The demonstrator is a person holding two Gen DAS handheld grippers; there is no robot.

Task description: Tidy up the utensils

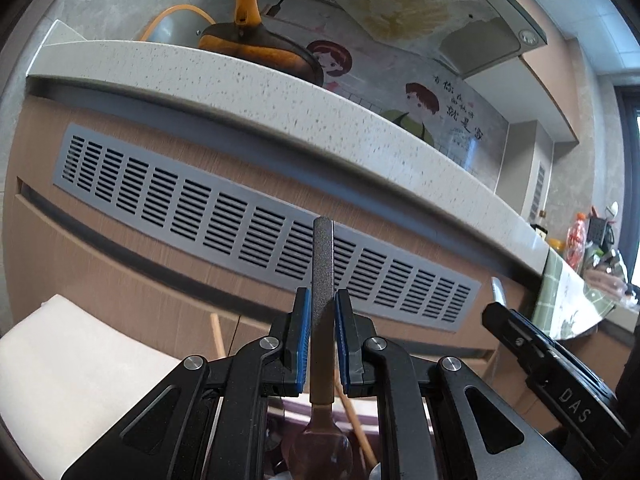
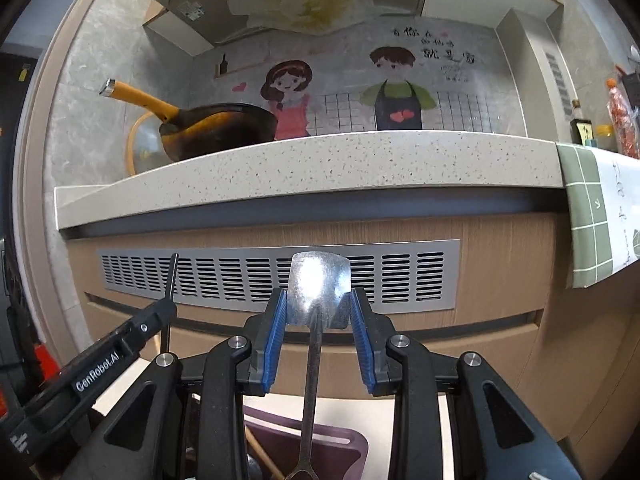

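While both tongs are raised in front of the cabinet's grey vent (image 2: 276, 276), each has hold of one utensil. The left tongs (image 1: 322, 336) are closed on a spoon (image 1: 322, 280) by its dark, rough handle, which stands upright past the blue pads (image 1: 302, 340); its brownish bowl hangs below, near the camera. The right tongs (image 2: 318, 340) stand partly open around a metal spoon (image 2: 319, 292), their pads (image 2: 274, 340) pressing the edges of its shiny bowl, which points up, while its thin handle runs down toward a maroon holder (image 2: 344, 446). A wooden stick (image 2: 260, 456) leans in that holder. Above, the speckled surface (image 2: 312, 164) carries a wok (image 2: 220, 128) with a yellow handle, and a green cloth (image 2: 596, 216) drapes over its right edge.
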